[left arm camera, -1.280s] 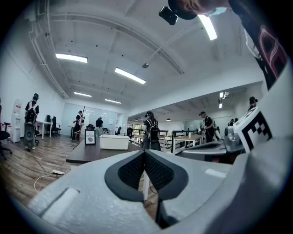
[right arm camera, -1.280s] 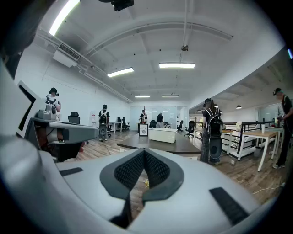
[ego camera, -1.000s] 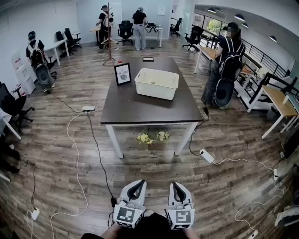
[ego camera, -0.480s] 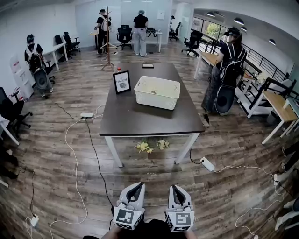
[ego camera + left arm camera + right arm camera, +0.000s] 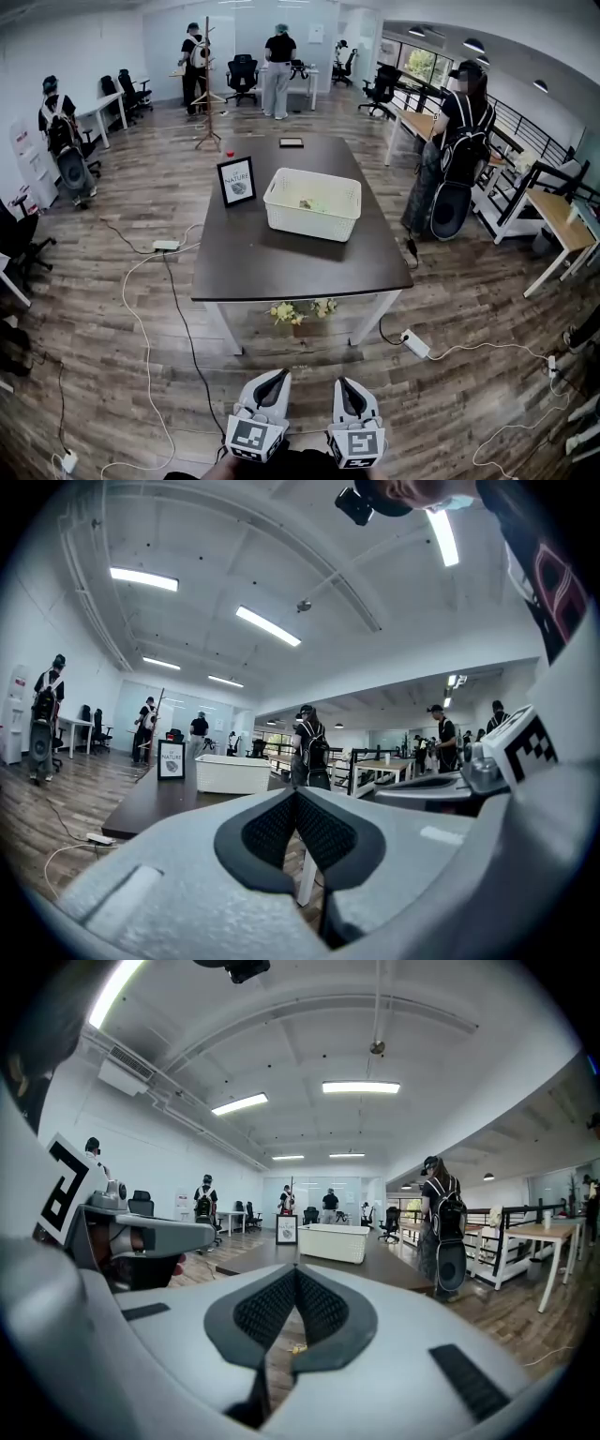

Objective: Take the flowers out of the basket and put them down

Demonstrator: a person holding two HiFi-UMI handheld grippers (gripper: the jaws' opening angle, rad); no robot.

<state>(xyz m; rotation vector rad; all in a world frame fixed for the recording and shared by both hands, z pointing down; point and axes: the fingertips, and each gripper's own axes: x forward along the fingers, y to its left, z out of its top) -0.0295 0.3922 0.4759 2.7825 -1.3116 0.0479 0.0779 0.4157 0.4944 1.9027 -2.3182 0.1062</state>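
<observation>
The person comes nearer to the table (image 5: 281,258); it looks closer than a second ago. The left gripper (image 5: 278,373) and the right gripper (image 5: 343,382) are held low, each with its jaws pressed together on nothing. The basket (image 5: 312,204) stands at 12 o'clock from them, well apart, with something small inside. Some flowers (image 5: 300,310) lie on the floor under the table. I think the approach is not finished and no reaching can begin yet.

left gripper (image 5: 278,376) and right gripper (image 5: 342,384): pale grey, rounded moulded shells tapering to a point, with black, finely textured pads (image 5: 272,832) inset along the jaws. each bears a white cube (image 5: 251,436) printed with black square markers. wearer's dark clothing (image 5: 300,466) shows below.
</observation>
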